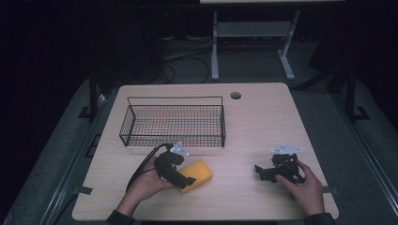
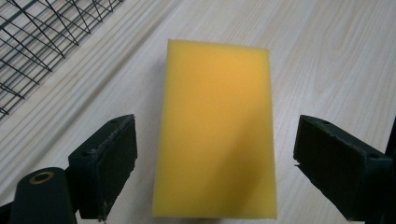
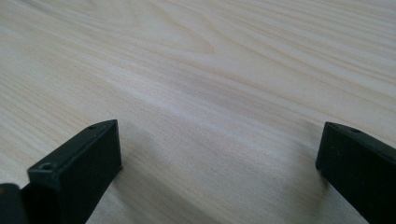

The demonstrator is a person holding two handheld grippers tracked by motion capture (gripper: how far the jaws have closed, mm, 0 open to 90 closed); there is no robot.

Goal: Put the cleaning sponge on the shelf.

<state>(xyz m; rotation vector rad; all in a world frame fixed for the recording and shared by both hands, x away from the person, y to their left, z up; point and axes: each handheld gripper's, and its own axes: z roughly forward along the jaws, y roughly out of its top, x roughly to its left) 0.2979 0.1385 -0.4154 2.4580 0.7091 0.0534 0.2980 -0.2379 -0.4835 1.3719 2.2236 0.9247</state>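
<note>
— Where's the sponge [image 2: 215, 130]?
— Flat on the table [image 1: 263, 122], just in front of the wire basket [image 1: 173, 123], between the jaws of the left gripper [image 2: 215, 163].
— Gripped?
— No. Jaws wide apart, gaps on both sides, nothing pressing.
— And the right gripper [image 1: 263, 172]?
— Low over bare wood, well apart from the sponge, jaws spread, holding nothing.

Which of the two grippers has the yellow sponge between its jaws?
The left gripper: the yellow sponge lies between its open jaws, untouched. The right gripper is open over bare table.
</note>
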